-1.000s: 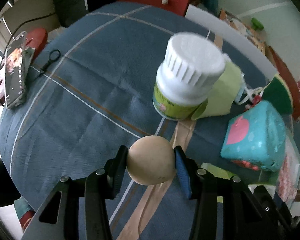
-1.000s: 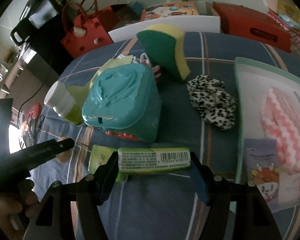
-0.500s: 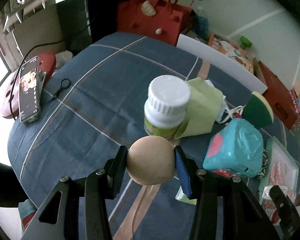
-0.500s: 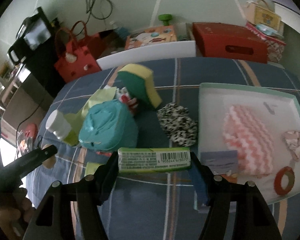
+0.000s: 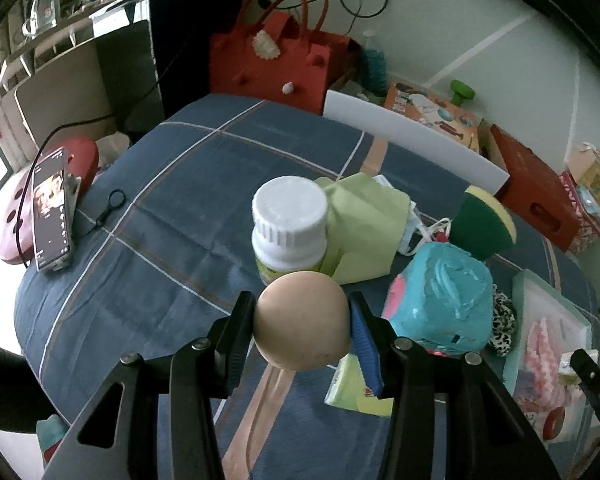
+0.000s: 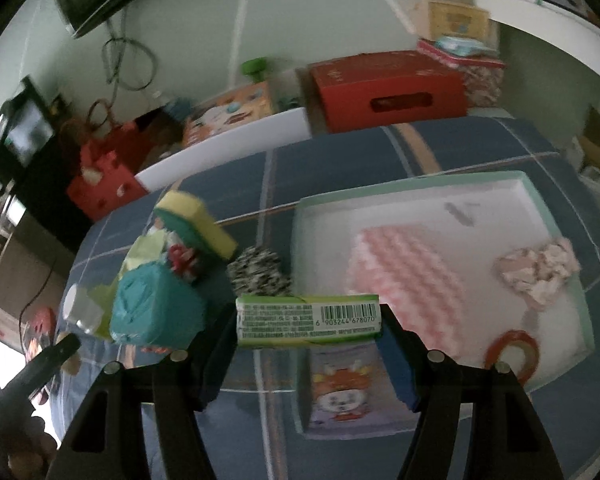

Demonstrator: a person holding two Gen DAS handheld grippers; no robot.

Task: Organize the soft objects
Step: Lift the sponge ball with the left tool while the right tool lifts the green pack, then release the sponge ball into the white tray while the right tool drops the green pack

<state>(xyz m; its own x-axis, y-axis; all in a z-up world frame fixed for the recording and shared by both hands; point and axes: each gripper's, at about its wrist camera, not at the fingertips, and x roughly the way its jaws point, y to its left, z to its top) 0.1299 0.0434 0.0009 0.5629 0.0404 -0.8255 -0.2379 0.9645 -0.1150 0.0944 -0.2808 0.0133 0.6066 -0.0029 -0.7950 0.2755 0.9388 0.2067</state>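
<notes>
My left gripper (image 5: 302,330) is shut on a tan ball (image 5: 302,320), held above the blue plaid cloth in front of a white-capped bottle (image 5: 289,226). In the right wrist view my right gripper (image 6: 308,322) is shut on a green tissue pack (image 6: 308,322) with a barcode, held crosswise above the near left edge of the mint tray (image 6: 540,200). The tray holds a pink zigzag cloth (image 6: 404,276), a crumpled pink fabric (image 6: 540,272), a red tape ring (image 6: 510,350) and a cartoon packet (image 6: 340,392).
On the cloth lie a teal cube (image 5: 440,300), a green-and-yellow sponge (image 5: 484,224), a light green pouch (image 5: 360,228), a leopard scrunchie (image 6: 260,272), another green pack (image 5: 356,388) and a phone (image 5: 52,208) on a stand. A red bag (image 5: 276,68) and red box (image 6: 388,88) stand behind the table.
Both grippers have risen with their loads. The right one carried the tissue pack rightward, from in front of the teal cube to over the tray's edge. The left view now takes in more table.
</notes>
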